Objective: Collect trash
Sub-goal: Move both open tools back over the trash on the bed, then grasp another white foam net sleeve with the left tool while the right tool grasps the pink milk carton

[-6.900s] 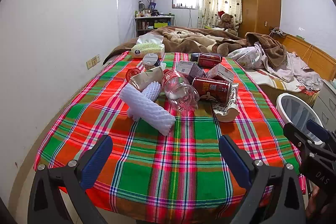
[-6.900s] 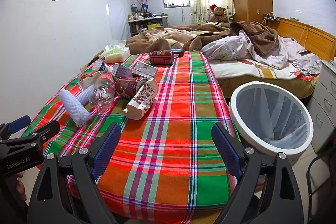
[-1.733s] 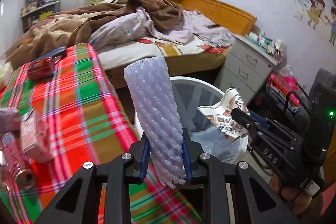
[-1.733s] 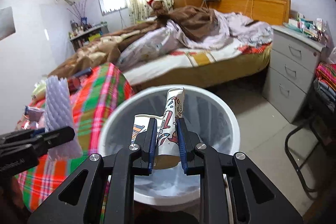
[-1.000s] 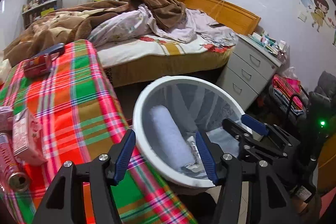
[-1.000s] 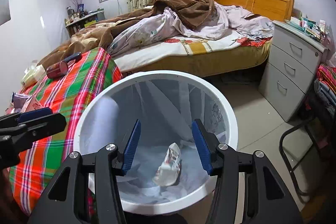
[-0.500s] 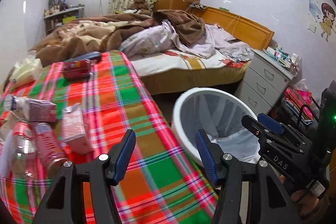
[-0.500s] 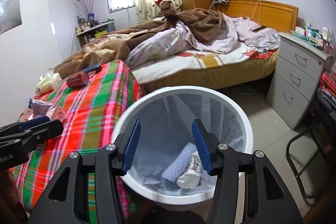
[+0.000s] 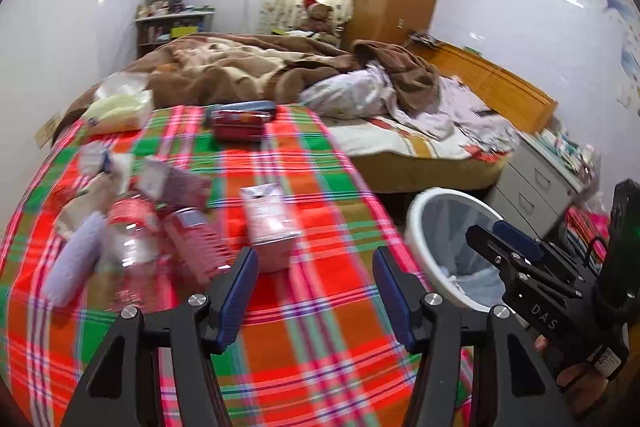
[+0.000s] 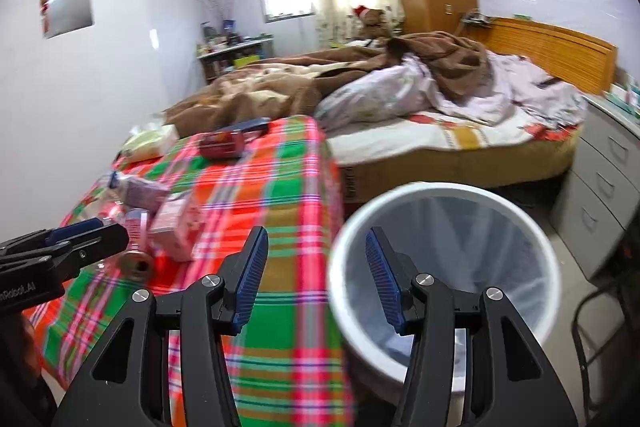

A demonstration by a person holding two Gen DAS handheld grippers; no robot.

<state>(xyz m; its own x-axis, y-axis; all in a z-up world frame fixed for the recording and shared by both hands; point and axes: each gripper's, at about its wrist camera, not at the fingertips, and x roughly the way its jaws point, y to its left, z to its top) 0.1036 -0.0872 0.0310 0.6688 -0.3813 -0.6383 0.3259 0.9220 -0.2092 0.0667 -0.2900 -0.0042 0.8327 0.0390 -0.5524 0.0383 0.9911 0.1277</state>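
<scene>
My left gripper is open and empty above the plaid-covered table. Ahead of it lie a pink carton, a red can, a clear plastic bottle and a white foam net, all blurred. A red can lies at the far end. My right gripper is open and empty, over the table edge beside the white trash bin. The bin stands right of the table. The right gripper also shows in the left wrist view.
A tissue pack lies at the table's far left corner. Beyond is an unmade bed with brown blankets. Grey drawers stand right of the bin, and a black chair frame is at the lower right.
Both grippers swung left from above the bin toward the table. The foam net and the printed wrapper dropped earlier lie in the bin. Both jaws stayed equally wide.
</scene>
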